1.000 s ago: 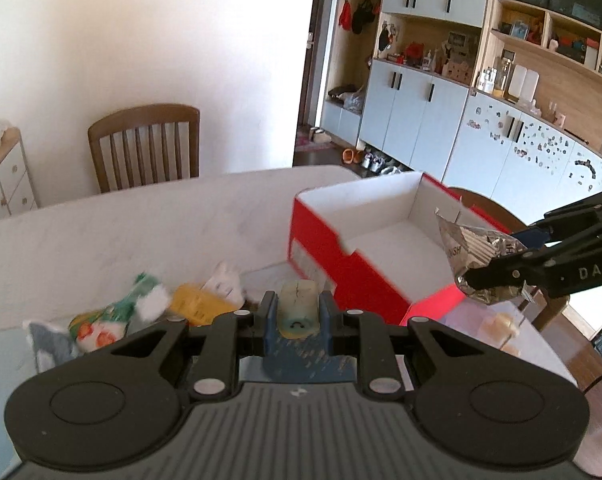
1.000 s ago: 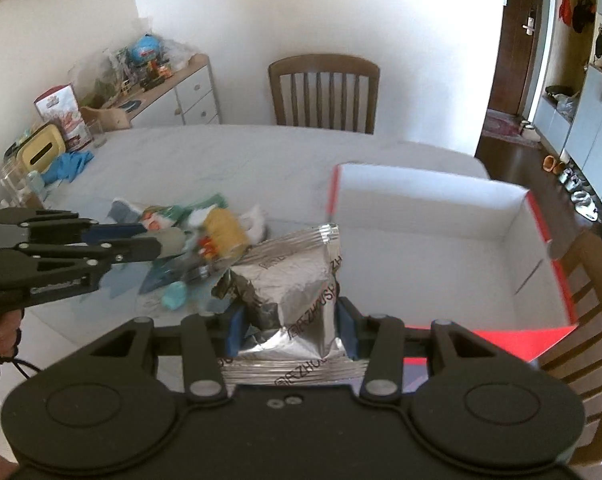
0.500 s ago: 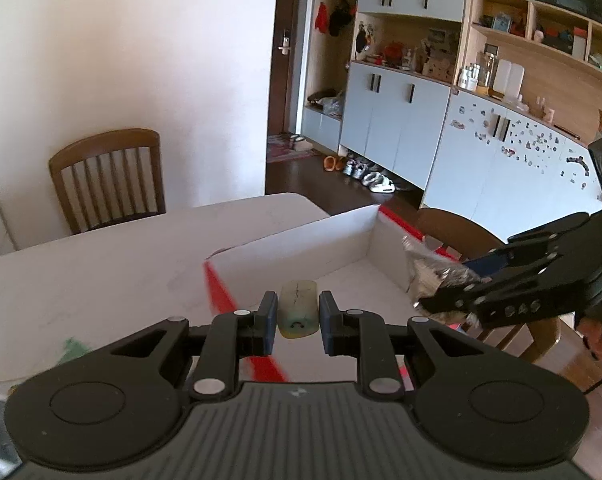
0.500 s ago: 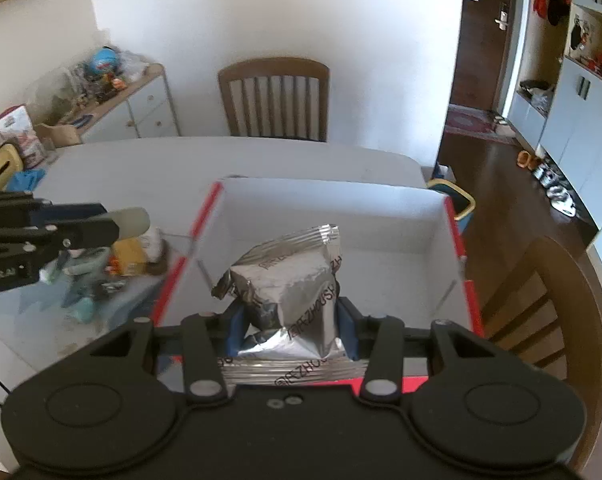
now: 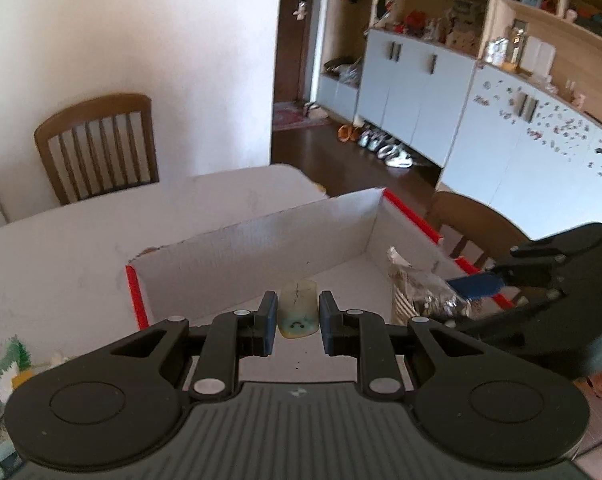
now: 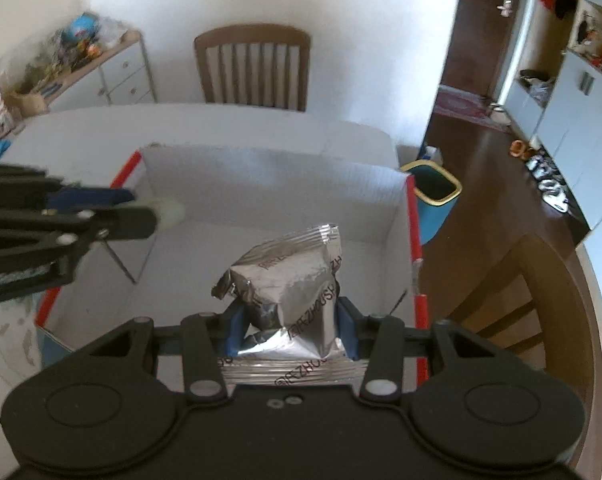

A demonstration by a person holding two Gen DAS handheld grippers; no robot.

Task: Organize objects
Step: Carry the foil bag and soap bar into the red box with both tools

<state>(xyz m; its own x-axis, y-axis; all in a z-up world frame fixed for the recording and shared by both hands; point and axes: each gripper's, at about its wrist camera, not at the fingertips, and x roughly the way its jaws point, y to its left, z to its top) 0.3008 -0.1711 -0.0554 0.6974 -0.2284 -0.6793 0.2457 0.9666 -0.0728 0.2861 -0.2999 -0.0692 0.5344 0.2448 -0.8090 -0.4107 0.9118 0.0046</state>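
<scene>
A red-edged cardboard box (image 5: 261, 240) with a white inside stands on the white table. My left gripper (image 5: 297, 316) is shut on a small pale yellow-green block (image 5: 297, 312) and hangs over the box's near left part. In the right wrist view that left gripper (image 6: 161, 212) reaches in over the box (image 6: 281, 176) from the left. My right gripper (image 6: 287, 320) is shut on a crinkled silver foil packet (image 6: 289, 276) above the box's floor. The left wrist view shows the silver packet (image 5: 421, 292) at the box's right side, between the right gripper's fingers (image 5: 477, 284).
A few loose packets (image 5: 9, 368) lie on the table left of the box. Wooden chairs stand at the far side (image 6: 253, 68) and at the right (image 6: 517, 304). A blue bin (image 6: 433, 192) sits on the floor beyond the box. A cluttered sideboard (image 6: 81, 64) stands at the left.
Both grippers have swung from the pile of packets to above the box and sunk a little, each still holding its item. The box now fills the middle of both views.
</scene>
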